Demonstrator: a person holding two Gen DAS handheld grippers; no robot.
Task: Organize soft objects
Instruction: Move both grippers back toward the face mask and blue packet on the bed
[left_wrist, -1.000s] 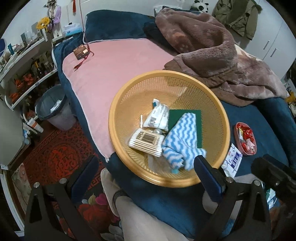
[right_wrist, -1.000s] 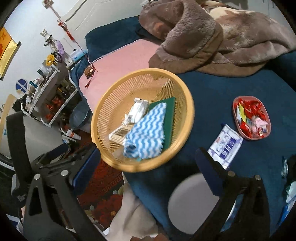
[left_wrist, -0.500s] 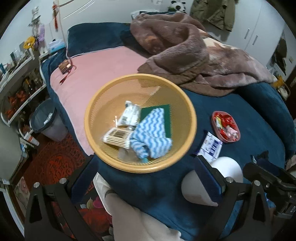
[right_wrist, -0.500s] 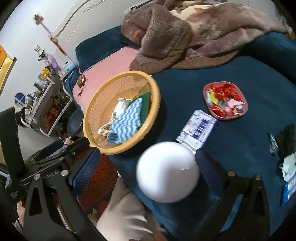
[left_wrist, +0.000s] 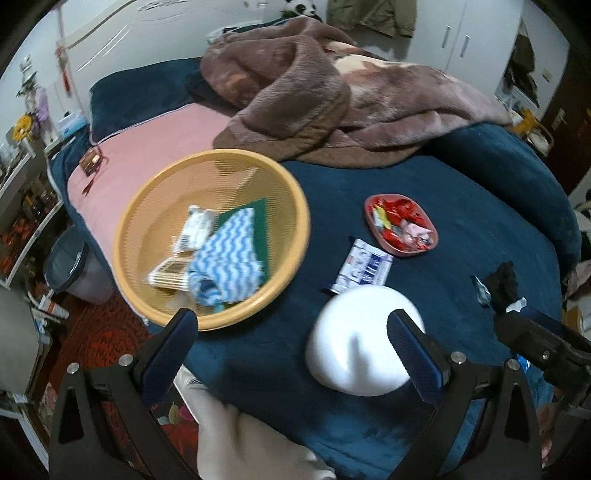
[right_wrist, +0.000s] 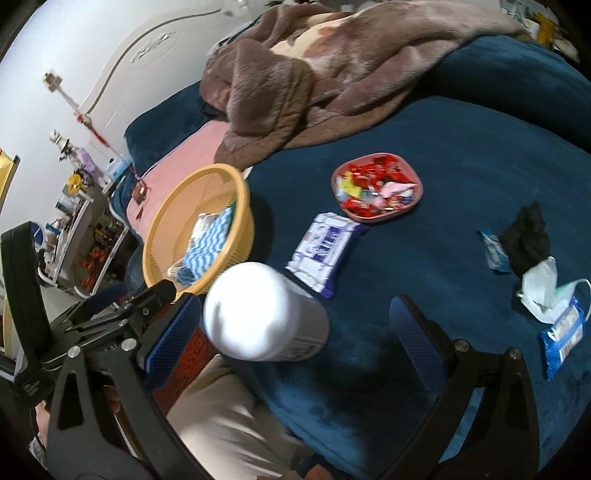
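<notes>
A yellow mesh basket sits on the blue bed and holds a blue-white wavy cloth, a green pad and small packets. A white tissue pack lies to its right. A white round-topped container stands near the bed's front edge. A black soft item and a white mask lie at right. My left gripper is open and empty, its right finger in front of the container. My right gripper is open and empty, the container just inside its left finger.
A red tray of sweets lies right of the basket. A brown blanket is heaped at the back, beside a pink sheet. A blue snack pack lies at the far right. A bin and shelves stand left of the bed.
Both grippers have swung to the right, away from the basket. The white container, tissue pack and sweets tray have come further into view. Both grippers stay open.
</notes>
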